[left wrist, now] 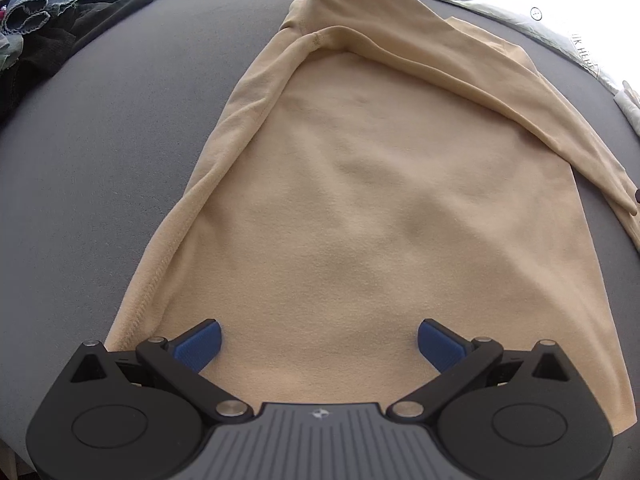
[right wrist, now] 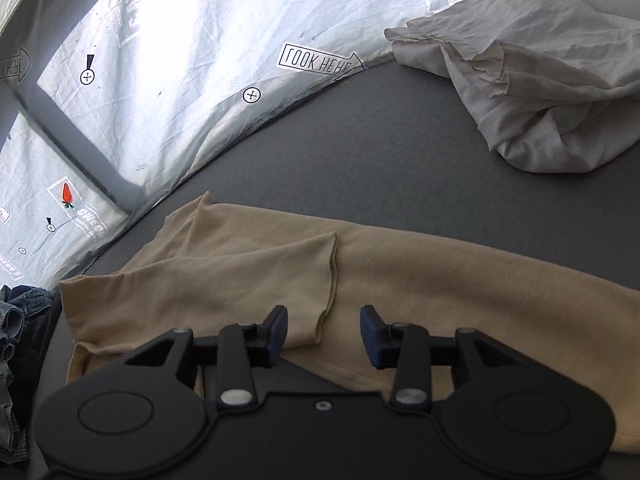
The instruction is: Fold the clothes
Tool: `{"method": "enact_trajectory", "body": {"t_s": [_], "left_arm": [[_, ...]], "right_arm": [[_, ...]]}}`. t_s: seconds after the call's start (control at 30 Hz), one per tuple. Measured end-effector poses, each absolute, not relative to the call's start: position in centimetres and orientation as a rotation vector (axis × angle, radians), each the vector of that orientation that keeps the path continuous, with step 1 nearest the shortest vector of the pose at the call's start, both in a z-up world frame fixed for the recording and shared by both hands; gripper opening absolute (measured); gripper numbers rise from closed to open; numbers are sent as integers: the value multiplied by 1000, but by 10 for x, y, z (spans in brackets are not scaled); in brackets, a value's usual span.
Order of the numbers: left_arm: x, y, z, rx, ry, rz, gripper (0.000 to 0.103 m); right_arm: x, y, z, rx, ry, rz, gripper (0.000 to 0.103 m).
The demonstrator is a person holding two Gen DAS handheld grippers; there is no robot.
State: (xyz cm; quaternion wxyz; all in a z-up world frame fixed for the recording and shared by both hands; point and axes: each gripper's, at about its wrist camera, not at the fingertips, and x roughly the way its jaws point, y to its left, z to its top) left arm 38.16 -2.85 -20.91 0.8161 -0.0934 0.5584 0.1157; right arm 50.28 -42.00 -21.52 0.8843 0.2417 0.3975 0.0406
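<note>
Tan and soft, the shirt (left wrist: pixel 360 200) lies flat on the grey tabletop (left wrist: pixel 100 160). The left claw (left wrist: pixel 319 344) and right claw (right wrist: pixel 323 330) are wide open, holding nothing. A grab might pinch only one layer, so the sleeve (right wrist: pixel 256 276) could flop out.

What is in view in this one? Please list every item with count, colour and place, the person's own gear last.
beige shirt: one, beige, spread flat on the grey surface, sleeves folded inward
white garment: one, off-white, crumpled at the far right of the surface
clothes pile: denim and dark items heaped at the far left
grey surface: one, grey, beneath everything
printed sheet: one, white with markings, beyond the surface
left gripper: jaws open, over the shirt's near end
right gripper: jaws open, over a folded sleeve
</note>
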Motion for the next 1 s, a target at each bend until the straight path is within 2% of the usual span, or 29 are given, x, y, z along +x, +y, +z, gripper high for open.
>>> {"method": "enact_trajectory", "body": {"t_s": [0.13, 0.3, 0.37, 0.4, 0.43, 0.53, 0.8, 1.0], "left_arm": [[397, -39, -199, -171, 1148, 271, 103], [416, -59, -216, -141, 1173, 285, 103], [416, -59, -221, -176, 1172, 293, 103], [417, -59, -221, -172, 1173, 290, 103], [417, -59, -221, -170, 1173, 287, 103], [416, -60, -222, -168, 1170, 293, 103], [419, -62, -222, -181, 1189, 314, 103], [421, -62, -222, -190, 1199, 325, 103]], "right_arm": [[509, -412, -217, 437, 835, 92, 48], [511, -392, -219, 292, 823, 122, 49], [512, -386, -219, 235, 821, 139, 40], [513, -383, -220, 206, 821, 155, 31], [514, -380, -219, 180, 819, 170, 17], [512, -375, -215, 104, 786, 166, 4], [516, -364, -186, -41, 632, 148, 3], [528, -381, -179, -73, 588, 64, 2]]}}
